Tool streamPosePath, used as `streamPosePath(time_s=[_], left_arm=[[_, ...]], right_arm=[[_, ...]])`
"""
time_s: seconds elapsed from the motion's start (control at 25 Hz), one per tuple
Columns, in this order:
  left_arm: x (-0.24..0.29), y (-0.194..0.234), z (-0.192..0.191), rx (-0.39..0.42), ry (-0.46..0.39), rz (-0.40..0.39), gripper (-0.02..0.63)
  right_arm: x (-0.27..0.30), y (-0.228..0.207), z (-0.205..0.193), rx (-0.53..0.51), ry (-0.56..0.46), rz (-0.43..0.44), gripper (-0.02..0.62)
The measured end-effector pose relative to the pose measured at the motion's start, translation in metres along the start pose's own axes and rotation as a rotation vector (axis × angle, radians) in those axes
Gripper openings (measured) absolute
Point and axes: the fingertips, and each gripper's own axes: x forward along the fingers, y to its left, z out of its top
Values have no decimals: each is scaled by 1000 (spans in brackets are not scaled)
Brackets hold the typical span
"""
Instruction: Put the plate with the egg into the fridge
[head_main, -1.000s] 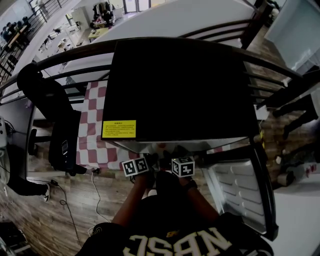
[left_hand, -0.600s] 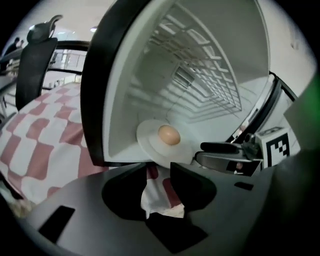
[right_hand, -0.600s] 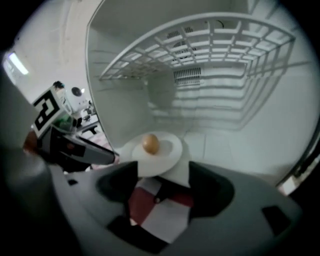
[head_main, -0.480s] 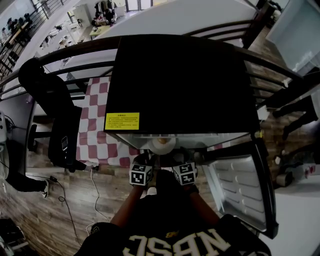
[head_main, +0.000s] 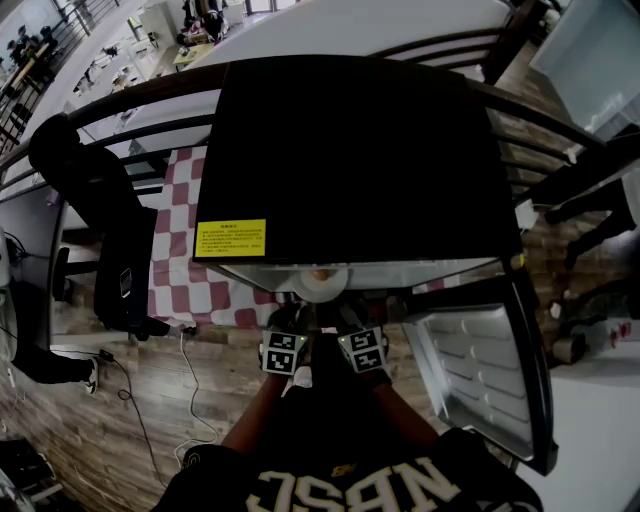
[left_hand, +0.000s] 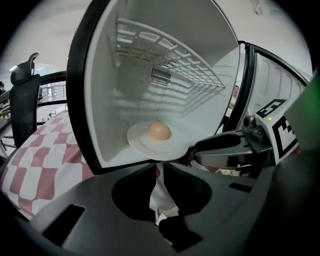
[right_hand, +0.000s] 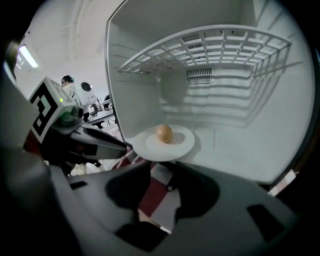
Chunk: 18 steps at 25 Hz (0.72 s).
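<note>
A white plate (head_main: 320, 284) with a brown egg (head_main: 320, 274) lies on the white floor of the open fridge (head_main: 360, 150), its near rim overhanging the front edge. The left gripper view shows the plate (left_hand: 159, 145) and egg (left_hand: 159, 131) just beyond my left gripper (left_hand: 159, 167). From the right gripper view the plate (right_hand: 167, 146) and egg (right_hand: 163, 133) lie ahead of my right gripper (right_hand: 157, 170). Both grippers (head_main: 300, 318) (head_main: 340, 316) hang side by side below the plate. Their jaws are closing with nothing between them.
A wire shelf (right_hand: 210, 50) spans the fridge above the plate. The fridge door (head_main: 480, 370) stands open on the right. A red-and-white checked tablecloth (head_main: 190, 270) and a black office chair (head_main: 110, 240) are to the left, and a cable (head_main: 190, 370) trails on the wooden floor.
Both grippers have drawn back from the fridge mouth toward me. The plate with the egg now shows alone at the fridge's front edge.
</note>
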Motion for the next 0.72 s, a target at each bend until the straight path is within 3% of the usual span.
streamPosePath(time_s=[0.28, 0.72], left_arm=[[8, -9, 1, 26, 15, -38, 21], [22, -10, 1, 6, 44, -31, 21]], right_arm=[[10, 8, -2, -21, 25, 12, 78], [19, 11, -4, -19, 55, 13, 44]])
